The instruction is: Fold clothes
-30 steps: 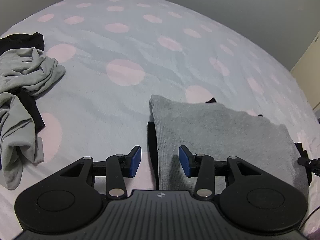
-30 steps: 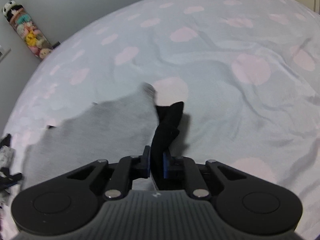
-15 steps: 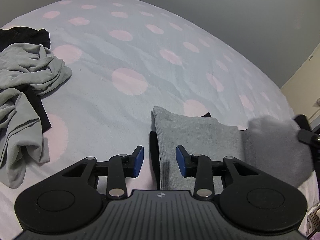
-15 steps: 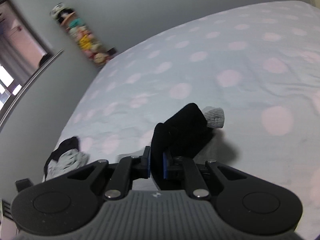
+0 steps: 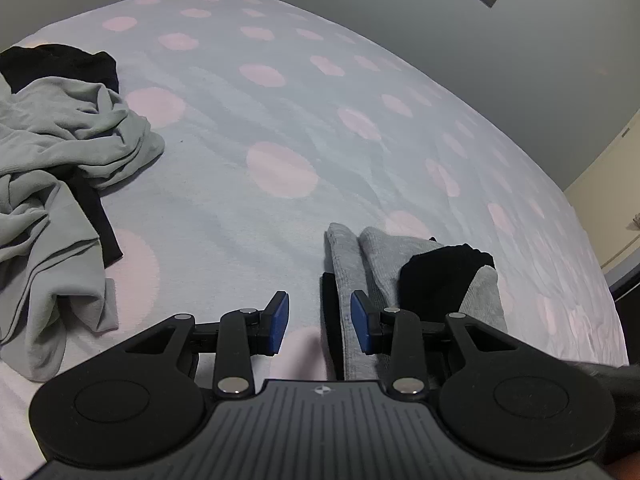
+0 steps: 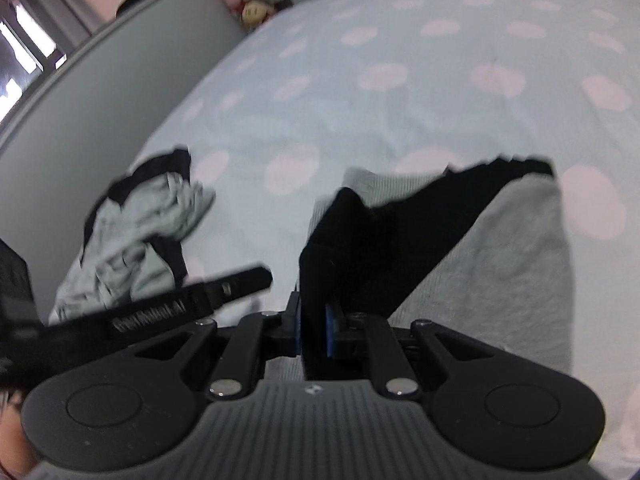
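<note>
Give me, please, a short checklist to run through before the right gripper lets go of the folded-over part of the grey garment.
1. Right gripper shut on grey garment: ok.
2. Left gripper open, holding nothing: ok.
3. Folded part lies flat on the garment: not ok, black inner side is raised.
4. Fold edges aligned: cannot tell.
5. Clothes pile apart from the garment: ok.

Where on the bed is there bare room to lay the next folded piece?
Bare bedspread runs between the crumpled pile on the left and the grey garment on the right, and on to the far wall. It is crowded near the open left gripper, and where the right gripper pinches black fabric over the garment.
</note>
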`<act>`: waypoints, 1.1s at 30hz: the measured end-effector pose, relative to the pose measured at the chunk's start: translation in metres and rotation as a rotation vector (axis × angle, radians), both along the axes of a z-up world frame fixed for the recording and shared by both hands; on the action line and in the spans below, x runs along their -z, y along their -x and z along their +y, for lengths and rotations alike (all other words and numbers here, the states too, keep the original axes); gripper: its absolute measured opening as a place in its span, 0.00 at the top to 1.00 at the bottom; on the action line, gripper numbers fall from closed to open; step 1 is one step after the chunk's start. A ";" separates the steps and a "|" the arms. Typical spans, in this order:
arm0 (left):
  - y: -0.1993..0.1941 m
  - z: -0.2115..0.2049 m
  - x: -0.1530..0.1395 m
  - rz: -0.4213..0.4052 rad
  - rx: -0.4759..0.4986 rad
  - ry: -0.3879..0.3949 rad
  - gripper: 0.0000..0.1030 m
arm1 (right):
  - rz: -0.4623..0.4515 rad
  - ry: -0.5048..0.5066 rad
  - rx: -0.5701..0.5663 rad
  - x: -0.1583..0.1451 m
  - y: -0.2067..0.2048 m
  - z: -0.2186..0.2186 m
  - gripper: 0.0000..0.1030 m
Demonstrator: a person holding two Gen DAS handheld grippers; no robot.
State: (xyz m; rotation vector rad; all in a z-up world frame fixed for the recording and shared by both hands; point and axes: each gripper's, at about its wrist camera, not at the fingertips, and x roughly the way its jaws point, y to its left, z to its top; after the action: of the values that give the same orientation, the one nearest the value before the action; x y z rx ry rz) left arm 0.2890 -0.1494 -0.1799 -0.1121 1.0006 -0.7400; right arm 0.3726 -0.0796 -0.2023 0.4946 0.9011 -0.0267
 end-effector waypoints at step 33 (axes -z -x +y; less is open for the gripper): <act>0.015 -0.001 -0.019 -0.043 0.040 0.007 0.51 | -0.139 0.141 -0.201 -0.026 0.099 -0.008 0.93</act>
State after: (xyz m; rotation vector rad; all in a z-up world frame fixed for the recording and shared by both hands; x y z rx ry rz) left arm 0.2740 -0.1502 -0.1605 -0.0823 0.9611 -0.7791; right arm 0.2739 -0.0880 -0.1764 0.2699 0.8021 0.1251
